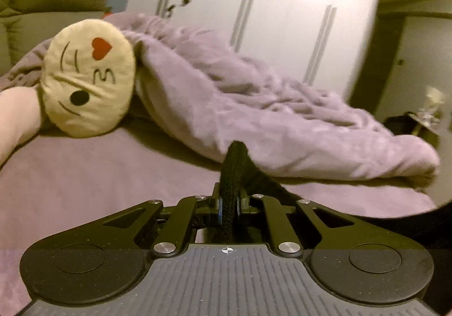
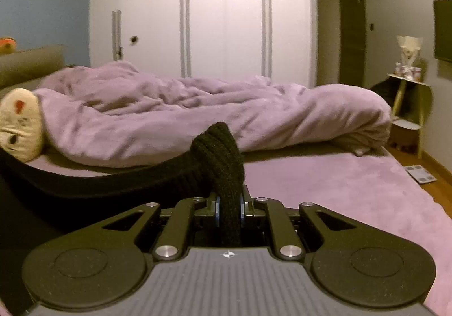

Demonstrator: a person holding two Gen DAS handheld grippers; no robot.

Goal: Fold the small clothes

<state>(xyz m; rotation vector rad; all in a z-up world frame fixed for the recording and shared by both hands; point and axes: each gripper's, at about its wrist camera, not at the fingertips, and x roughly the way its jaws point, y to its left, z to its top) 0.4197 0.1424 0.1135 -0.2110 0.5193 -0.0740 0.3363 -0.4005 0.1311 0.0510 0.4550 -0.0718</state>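
Both hand-held grippers are clamped on the same black knit garment (image 2: 217, 163), held above the bed (image 2: 339, 188). Left hand-held gripper (image 1: 229, 203): jaws narrow, pinching a thick ribbed fold that stands upright between the fingers and rises above them; from there the fabric trails off to the right and runs out along the lower right edge of the left wrist view. Right hand-held gripper (image 2: 229, 208): jaws likewise narrow, gripping a bunched ribbed fold that humps up over the fingertips, with a long dark band of the same garment stretching away to the left edge of the right wrist view. The garment hangs between the two grips, over the lilac bed sheet; whether its lower part touches the sheet cannot be told. Far side of the bed: a rumpled lilac duvet (image 2: 197, 109) heaped across the mattress. At the left end of the duvet, a round cream cushion (image 1: 87, 78) with a stitched winking face and a red heart leans against it. Behind the bed, a white wardrobe (image 2: 203, 19) with long vertical handles. Far right, a small pale shelf unit (image 2: 409, 106) stands on the floor beside the bed.
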